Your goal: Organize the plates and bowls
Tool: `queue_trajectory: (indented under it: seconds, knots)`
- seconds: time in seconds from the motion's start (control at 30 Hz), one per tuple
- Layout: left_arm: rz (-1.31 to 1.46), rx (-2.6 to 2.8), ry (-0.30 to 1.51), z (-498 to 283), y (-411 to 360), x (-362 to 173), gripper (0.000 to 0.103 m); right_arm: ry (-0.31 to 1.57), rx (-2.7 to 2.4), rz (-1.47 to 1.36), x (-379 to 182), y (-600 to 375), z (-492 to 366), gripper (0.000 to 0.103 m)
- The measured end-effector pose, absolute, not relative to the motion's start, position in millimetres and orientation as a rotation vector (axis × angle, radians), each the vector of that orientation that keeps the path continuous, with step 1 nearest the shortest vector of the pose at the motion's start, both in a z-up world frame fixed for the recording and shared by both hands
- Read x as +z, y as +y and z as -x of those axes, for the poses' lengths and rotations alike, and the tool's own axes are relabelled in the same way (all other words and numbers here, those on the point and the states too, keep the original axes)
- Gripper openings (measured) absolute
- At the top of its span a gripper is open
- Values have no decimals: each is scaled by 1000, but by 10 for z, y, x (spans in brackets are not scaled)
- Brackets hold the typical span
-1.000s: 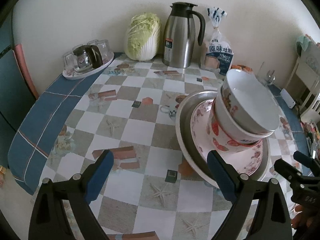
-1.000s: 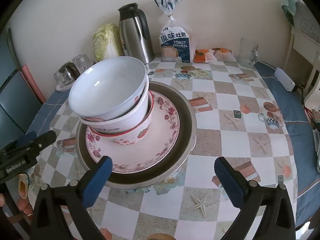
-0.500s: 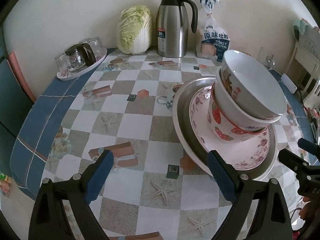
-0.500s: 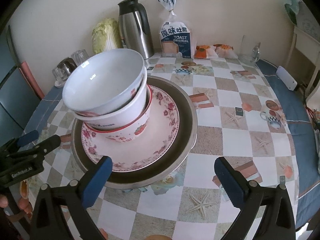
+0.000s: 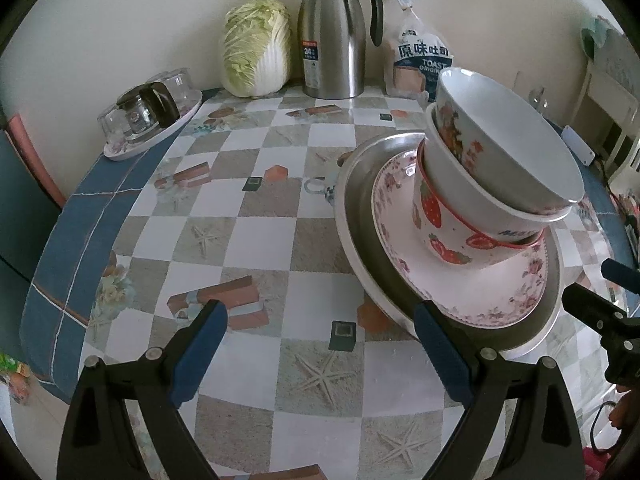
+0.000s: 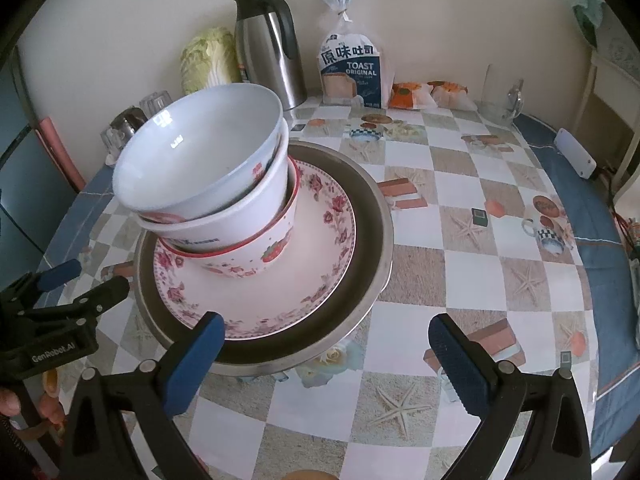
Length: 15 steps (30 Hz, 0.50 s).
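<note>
Checkered table (image 5: 256,240) with metal plate (image 5: 356,216), thermos (image 5: 334,36), cabbage (image 5: 256,56).

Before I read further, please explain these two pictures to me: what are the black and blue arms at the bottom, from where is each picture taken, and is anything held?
The arms are two hand-held grippers, one in each hand of a person; no robot is there. Each gripper carries a wide-angle camera that looks along its two blue-padded fingers.

In the left camera picture, the left gripper is open and holds nothing. In the right camera picture, the right gripper is also open and holds nothing.

On the checked tablecloth lies a metal tray with a flowered plate on it, and on the plate three nested bowls, leaning. By the wall stand a cabbage, a steel jug and a bag of toast.
</note>
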<state>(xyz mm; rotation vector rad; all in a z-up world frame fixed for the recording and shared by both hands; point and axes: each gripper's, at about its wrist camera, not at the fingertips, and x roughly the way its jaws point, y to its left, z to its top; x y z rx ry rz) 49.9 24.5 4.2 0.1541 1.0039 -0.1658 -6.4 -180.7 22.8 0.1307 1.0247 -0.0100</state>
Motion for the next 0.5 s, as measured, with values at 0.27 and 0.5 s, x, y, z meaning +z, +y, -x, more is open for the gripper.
queue_trajectory:
  seconds: [0.27, 0.5]
  knots:
    - [-159, -173, 1008, -497, 231, 32, 95, 1035, -8, -128, 206, -1805, 57, 103]
    - [-128, -178, 1000, -486, 270, 52, 95, 1047, -4, -126, 185, -1797, 48, 103]
